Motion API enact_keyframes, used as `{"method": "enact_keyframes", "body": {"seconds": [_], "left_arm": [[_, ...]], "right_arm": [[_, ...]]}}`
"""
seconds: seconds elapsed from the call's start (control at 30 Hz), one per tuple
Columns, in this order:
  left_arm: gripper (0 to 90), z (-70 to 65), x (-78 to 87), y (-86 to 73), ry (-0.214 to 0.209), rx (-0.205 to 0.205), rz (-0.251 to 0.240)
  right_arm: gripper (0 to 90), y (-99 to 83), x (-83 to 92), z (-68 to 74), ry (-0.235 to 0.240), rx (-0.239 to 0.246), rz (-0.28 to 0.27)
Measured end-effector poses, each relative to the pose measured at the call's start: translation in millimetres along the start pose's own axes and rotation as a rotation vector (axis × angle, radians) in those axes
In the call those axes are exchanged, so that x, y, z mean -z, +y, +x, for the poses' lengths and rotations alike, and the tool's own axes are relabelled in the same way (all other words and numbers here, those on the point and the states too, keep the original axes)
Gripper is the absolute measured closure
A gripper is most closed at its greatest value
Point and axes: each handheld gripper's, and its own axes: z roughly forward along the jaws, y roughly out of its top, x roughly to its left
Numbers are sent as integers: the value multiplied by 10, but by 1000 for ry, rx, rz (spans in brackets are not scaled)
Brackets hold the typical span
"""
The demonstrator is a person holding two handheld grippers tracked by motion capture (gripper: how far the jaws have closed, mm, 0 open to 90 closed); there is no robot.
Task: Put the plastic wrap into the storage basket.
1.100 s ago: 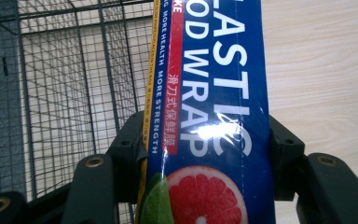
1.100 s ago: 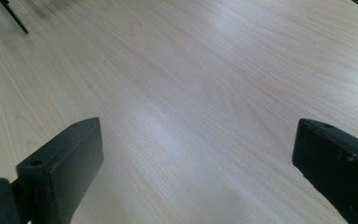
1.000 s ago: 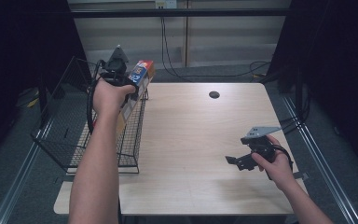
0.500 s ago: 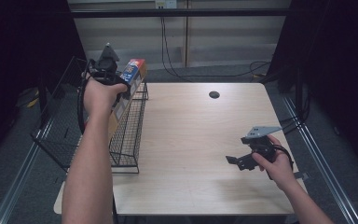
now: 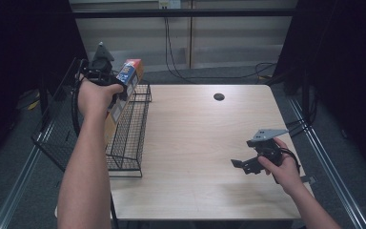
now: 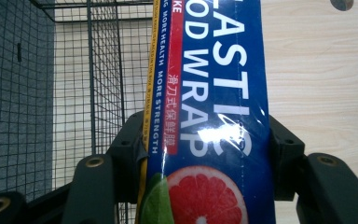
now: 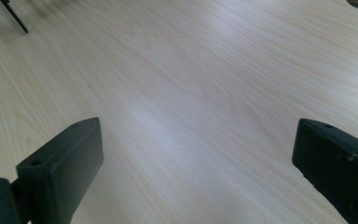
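A long blue box of plastic food wrap (image 5: 124, 88) hangs in mid-air over the wire basket (image 5: 128, 138) at the desk's (image 5: 195, 143) left edge, clamped in the left tool (image 5: 110, 81), whose jaws press on both of its long sides — the left gripper view shows the black pads tight against the carton (image 6: 209, 112), just above its printed grapefruit slice. The box is tilted, its top end raised toward the far side of the desk and its lower part dipping down along the basket's inner mesh wall; whether that lower end touches the mesh cannot be told. By the look of it the lift is made and the carry is under way, but the box has not been set down anywhere — whether it is bound for the basket or for the bare desk the pictures do not settle.

The right tool (image 5: 248, 164) rests low over the near right part of the desk, its jaws spread wide and holding nothing, with only pale wood grain (image 7: 182, 102) between them. A dark round cable hole (image 5: 218, 97) sits near the desk's far edge, well apart from both hands. Nothing lies on the desktop in the box's way; the basket's upright wire walls and rim are the one obstacle — a long carton could catch on them.
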Motion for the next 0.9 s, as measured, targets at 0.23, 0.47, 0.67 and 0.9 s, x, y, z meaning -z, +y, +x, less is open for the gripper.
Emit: {"method": "enact_keyframes", "body": {"seconds": [0.23, 0.47, 0.67, 0.9], "left_arm": [[438, 95, 32, -24, 12, 18, 2], [437, 181, 56, -50, 19, 36, 5], [438, 233, 83, -64, 25, 59, -6], [437, 321, 125, -78, 43, 77, -9]], "right_arm": [[16, -1, -5, 0, -4, 5, 2], [16, -1, -5, 1, -4, 5, 3], [17, -4, -11, 2, 2, 11, 9], [16, -5, -10, -5, 0, 10, 2]]}}
